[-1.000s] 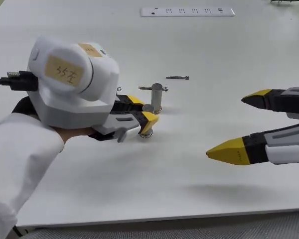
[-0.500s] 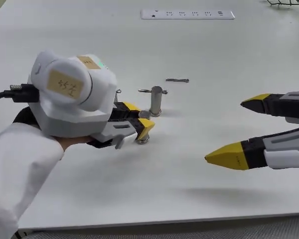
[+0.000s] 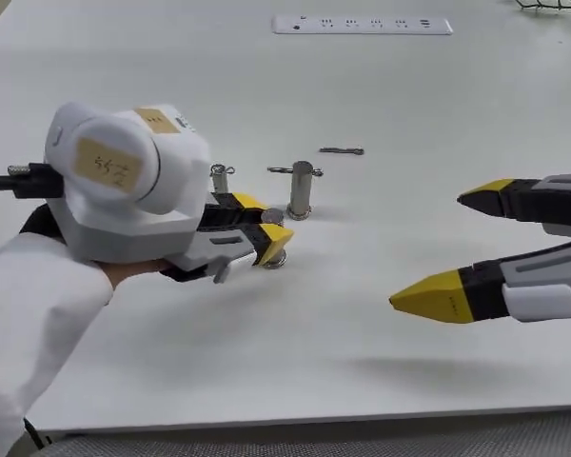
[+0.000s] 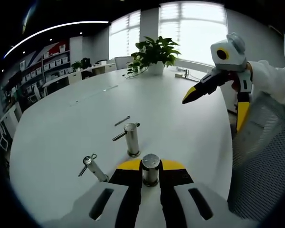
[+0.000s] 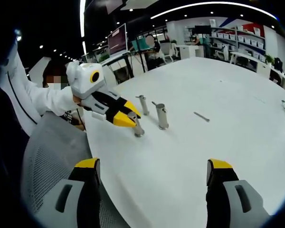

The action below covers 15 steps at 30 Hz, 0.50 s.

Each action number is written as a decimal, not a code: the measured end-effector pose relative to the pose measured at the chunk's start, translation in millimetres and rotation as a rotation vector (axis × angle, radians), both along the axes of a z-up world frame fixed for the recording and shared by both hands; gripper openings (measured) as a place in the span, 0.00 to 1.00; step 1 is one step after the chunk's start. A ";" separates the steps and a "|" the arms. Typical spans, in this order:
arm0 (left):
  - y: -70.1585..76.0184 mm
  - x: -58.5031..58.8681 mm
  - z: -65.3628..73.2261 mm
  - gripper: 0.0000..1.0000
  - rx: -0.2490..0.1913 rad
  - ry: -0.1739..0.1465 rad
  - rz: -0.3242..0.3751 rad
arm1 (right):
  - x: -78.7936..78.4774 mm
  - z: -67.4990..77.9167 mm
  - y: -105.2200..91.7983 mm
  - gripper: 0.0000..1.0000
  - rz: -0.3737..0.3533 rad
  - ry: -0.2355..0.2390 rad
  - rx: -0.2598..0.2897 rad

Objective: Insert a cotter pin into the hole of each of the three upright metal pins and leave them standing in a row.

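Note:
Three upright metal pins stand on the white table (image 3: 362, 314). My left gripper (image 3: 269, 230) is shut on the nearest pin (image 3: 273, 249), seen between the jaws (image 4: 150, 169). The middle pin (image 3: 302, 188) (image 4: 130, 138) carries a cotter pin through its top. So does the far-left pin (image 3: 219, 176) (image 4: 94, 167). A loose cotter pin (image 3: 341, 150) (image 4: 122, 120) lies flat beyond them. My right gripper (image 3: 433, 249) (image 5: 154, 171) hangs open and empty, well to the right of the pins. Its view shows the left gripper (image 5: 121, 114) and the pin row (image 5: 160, 116).
A white power strip (image 3: 362, 24) lies at the table's far edge. The near table edge (image 3: 314, 411) runs below the grippers, with a grey mesh chair (image 5: 47, 171) beside it. A potted plant (image 4: 154, 50) stands far across the table.
My left gripper has drawn back a little to the left with the pin in it, uncovering the far-left pin. The right gripper has hardly moved.

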<state>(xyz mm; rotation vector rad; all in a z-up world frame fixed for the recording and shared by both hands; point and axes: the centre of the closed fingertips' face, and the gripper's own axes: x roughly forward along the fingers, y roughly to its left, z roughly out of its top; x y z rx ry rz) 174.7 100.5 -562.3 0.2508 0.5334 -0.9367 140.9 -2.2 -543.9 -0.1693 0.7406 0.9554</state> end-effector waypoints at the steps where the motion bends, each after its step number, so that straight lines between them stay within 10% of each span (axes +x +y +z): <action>1: -0.1 -0.3 0.0 0.10 0.002 -0.003 -0.003 | 0.0 -0.1 0.5 0.91 0.001 0.000 -0.001; 8: -0.2 -5.5 2.8 0.14 0.017 -0.027 -0.052 | 0.3 -0.7 1.3 0.91 0.002 0.003 -0.003; 15: 5.5 -18.7 1.4 0.44 0.005 -0.003 -0.102 | 0.4 2.0 4.4 0.91 0.008 0.002 0.004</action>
